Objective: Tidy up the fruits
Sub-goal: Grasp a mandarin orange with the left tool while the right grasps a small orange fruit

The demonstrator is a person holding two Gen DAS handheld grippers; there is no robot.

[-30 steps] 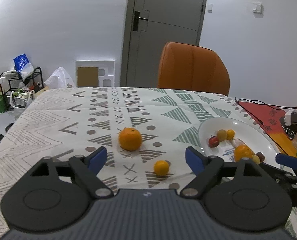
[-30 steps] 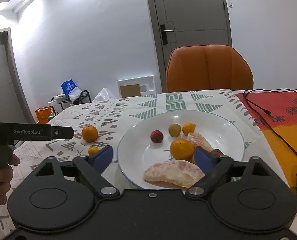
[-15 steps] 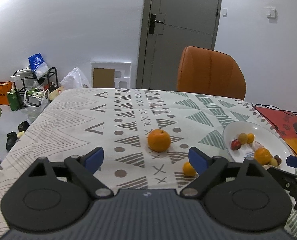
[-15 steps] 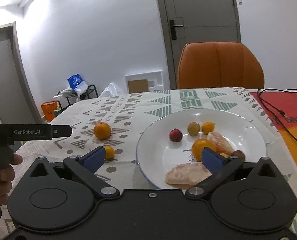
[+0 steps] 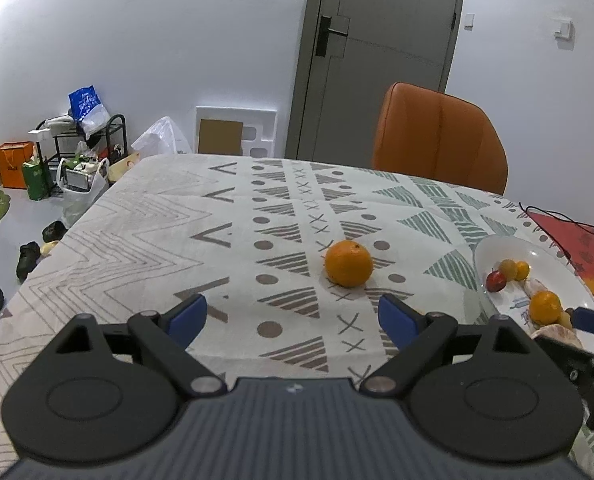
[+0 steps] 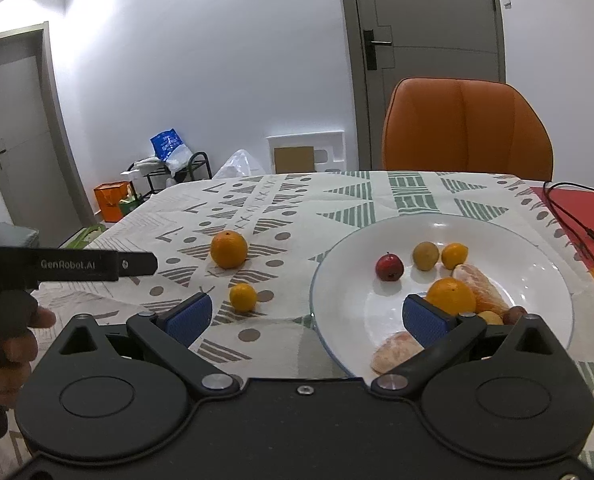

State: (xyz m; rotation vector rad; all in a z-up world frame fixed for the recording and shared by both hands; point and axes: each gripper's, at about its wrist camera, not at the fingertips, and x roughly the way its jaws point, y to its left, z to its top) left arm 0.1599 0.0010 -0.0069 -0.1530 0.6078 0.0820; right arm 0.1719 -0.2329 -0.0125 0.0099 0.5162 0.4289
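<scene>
While both grippers hang above the near edge of the table [image 5: 145,216], wide bare cloth lies ahead of the left gripper [image 5: 291,318], whose blue pads stand far apart with nothing between them. A big orange [image 5: 348,263] sits alone on the patterned cloth in front of it, well clear of the plate [image 6: 545,276]. The right gripper [image 6: 305,316] is likewise spread wide and empty, one finger over the cloth and the other over the plate's near side. A small orange [image 6: 242,297] rests on the cloth just left of the plate rim, near the big one. White lettering on the left tool's side reads "GenRobot.AI". On the plate lie a red fruit [image 6: 389,266], a greenish-yellow one, two oranges and what look like peeled citrus segments, partly hidden by the finger.
</scene>
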